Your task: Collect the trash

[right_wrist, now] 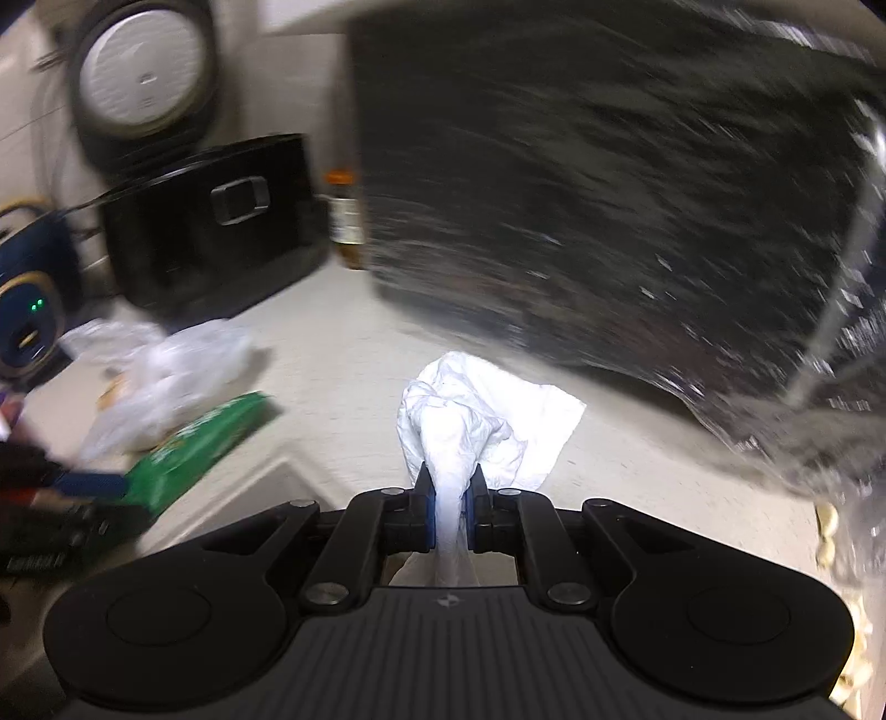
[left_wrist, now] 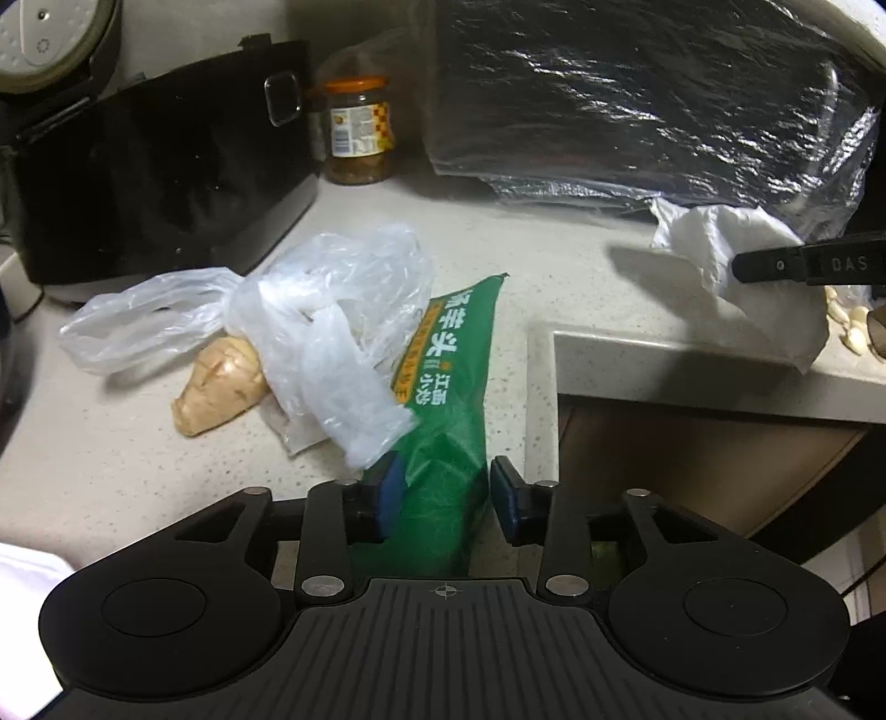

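A green snack packet (left_wrist: 454, 387) lies on the pale counter (left_wrist: 554, 260), and its near end sits between the jaws of my left gripper (left_wrist: 446, 487). The jaws stand wide and open on either side of it. A crumpled clear plastic bag (left_wrist: 310, 315) rests over the packet beside a piece of ginger (left_wrist: 221, 387). My right gripper (right_wrist: 449, 493) is shut on a twisted white plastic bag (right_wrist: 498, 421), which trails onto the counter ahead. In the blurred right wrist view the green packet (right_wrist: 205, 437) and clear bag (right_wrist: 160, 365) lie at the left.
A black appliance (left_wrist: 155, 166) and a rice cooker (left_wrist: 44, 39) stand at the back left, with an orange-lidded jar (left_wrist: 360, 133) beside them. A large shiny black bag (left_wrist: 637, 99) fills the back right. Garlic cloves (left_wrist: 853, 327) lie at the right. The counter edge (left_wrist: 609, 354) steps inward.
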The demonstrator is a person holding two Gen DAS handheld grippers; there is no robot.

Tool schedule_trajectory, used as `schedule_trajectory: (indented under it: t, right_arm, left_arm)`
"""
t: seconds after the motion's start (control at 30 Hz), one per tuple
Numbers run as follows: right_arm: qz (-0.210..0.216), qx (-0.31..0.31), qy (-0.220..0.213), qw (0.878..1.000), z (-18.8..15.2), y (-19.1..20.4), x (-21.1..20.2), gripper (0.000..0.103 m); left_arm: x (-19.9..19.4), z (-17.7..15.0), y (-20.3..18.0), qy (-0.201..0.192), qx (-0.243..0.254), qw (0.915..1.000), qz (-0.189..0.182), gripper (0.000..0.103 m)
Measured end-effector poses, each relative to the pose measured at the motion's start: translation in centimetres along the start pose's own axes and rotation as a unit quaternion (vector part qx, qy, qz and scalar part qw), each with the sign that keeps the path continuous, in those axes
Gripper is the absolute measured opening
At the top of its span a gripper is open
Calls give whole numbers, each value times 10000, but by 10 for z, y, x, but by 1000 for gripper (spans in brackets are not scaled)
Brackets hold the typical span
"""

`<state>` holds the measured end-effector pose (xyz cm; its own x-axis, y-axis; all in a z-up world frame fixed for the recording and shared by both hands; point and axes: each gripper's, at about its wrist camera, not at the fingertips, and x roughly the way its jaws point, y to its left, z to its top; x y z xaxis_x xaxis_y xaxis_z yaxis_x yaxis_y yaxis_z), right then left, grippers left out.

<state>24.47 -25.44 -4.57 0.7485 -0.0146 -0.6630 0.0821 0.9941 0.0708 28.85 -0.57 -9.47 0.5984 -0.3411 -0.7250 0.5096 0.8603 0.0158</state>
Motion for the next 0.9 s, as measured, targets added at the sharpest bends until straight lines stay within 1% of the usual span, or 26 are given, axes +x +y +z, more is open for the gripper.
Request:
schedule_trajectory:
  t: [0.17, 0.23, 0.3, 0.37, 0.43, 0.47, 0.5, 0.57, 0.6, 0.73, 0.9]
  right_arm:
    - [60, 113, 83, 9999, -3, -1, 6, 9]
    - [108, 81, 58, 9999, -5, 1, 6, 9]
    - [140, 48, 21, 9999, -7, 4, 6, 9]
    - [188, 45, 28, 9998, -8, 6, 7, 9]
    - [198, 74, 68, 9998, -9, 6, 10, 9]
    - [182, 102, 90, 9997, -10, 5, 12, 9]
    - [165, 135, 113, 9997, -10, 3, 13, 9]
    - [159, 200, 160, 9995, -11, 1, 15, 9]
    - [162, 221, 174, 9995, -12, 0, 15, 9]
    - [150, 283, 214, 9993, -15, -3, 17, 10]
    - [155, 265, 212, 9993, -19, -5, 17, 10]
  left_arm:
    - [-1, 1, 13, -17, -391, 9987, -329, 40]
    - [-5, 0, 14, -47, -387, 9990, -231, 39]
    - [-7, 0, 11, -46, -180, 9998, 97, 39]
    - [-4, 0, 9, 54, -60, 9998, 202, 41]
    - [0, 2, 9, 133, -35, 9998, 168, 42]
    - [2, 3, 8, 166, -15, 9998, 139, 44]
    - [4, 4, 7, 210, 1, 9997, 93, 47]
    - [7, 5, 6, 280, 19, 9996, -8, 57]
    - [9, 5, 5, 276, 46, 9996, -30, 58]
    - [15, 8, -1, 186, 110, 9997, -67, 61]
    - [22, 13, -4, 138, -8, 9999, 19, 61]
